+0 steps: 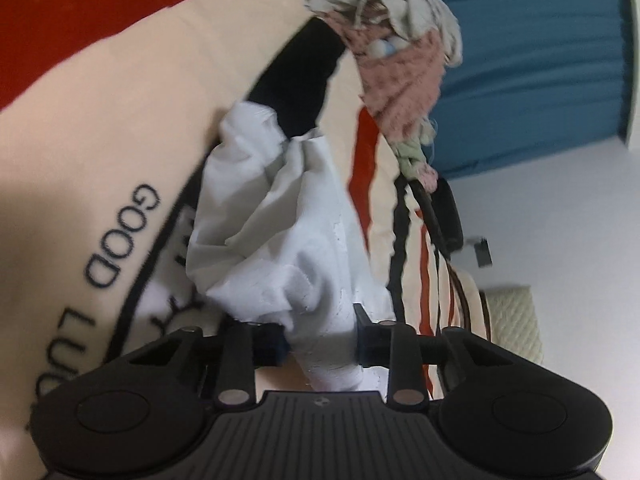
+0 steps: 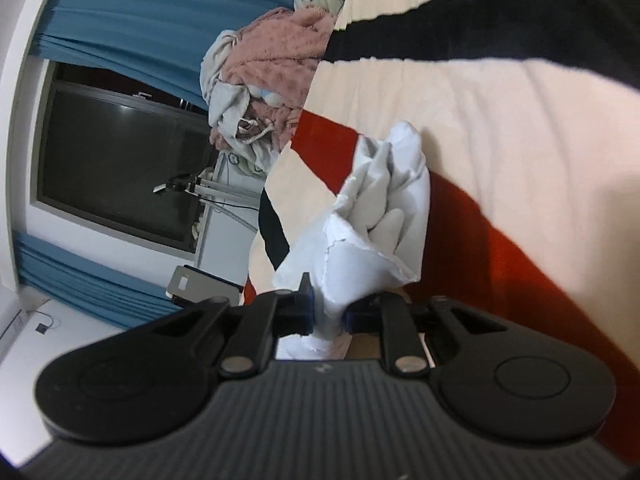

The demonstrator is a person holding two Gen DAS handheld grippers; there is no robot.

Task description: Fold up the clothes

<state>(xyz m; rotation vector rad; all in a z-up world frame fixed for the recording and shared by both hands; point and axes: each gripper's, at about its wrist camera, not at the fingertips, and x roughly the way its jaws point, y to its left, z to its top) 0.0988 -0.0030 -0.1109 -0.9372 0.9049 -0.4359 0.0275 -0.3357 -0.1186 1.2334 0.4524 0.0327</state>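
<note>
Both tongs are pinching the same white cloth (image 1: 288, 240). The left tongs (image 1: 320, 346) are squeezing a thick bunch of it, so the jaws are standing a little apart with the cloth pressed between them. The right tongs (image 2: 328, 310) are nearly closed, and they are gripping a thinner, crumpled bit of the cloth (image 2: 380, 216).

Holding it in two spots is probably a way to lift the cloth and stretch it out, because a scrunched-up piece is hard to fold. Right now the cloth is bunching and hanging in wrinkles in front of each pair of tongs, so it is not looking flat yet. Which corners or edges are being held cannot be told, since the cloth is too rumpled.

Under the cloth, a big cream blanket (image 1: 120, 92) is lying on the bed. It is showing red and black stripes, and black letters are spelling "GOOD" (image 1: 120, 236) on it. The blanket is giving a wide, soft place for folding.

Farther away, a pile of other clothes (image 1: 396, 52) is sitting at the edge of the blanket, with a fuzzy pink piece (image 2: 280, 52) in it. They are likely waiting for their turn. Behind the pile, a blue curtain (image 1: 532, 60) is hanging, and in the right view a dark window (image 2: 120, 160) is showing beside it.
</note>
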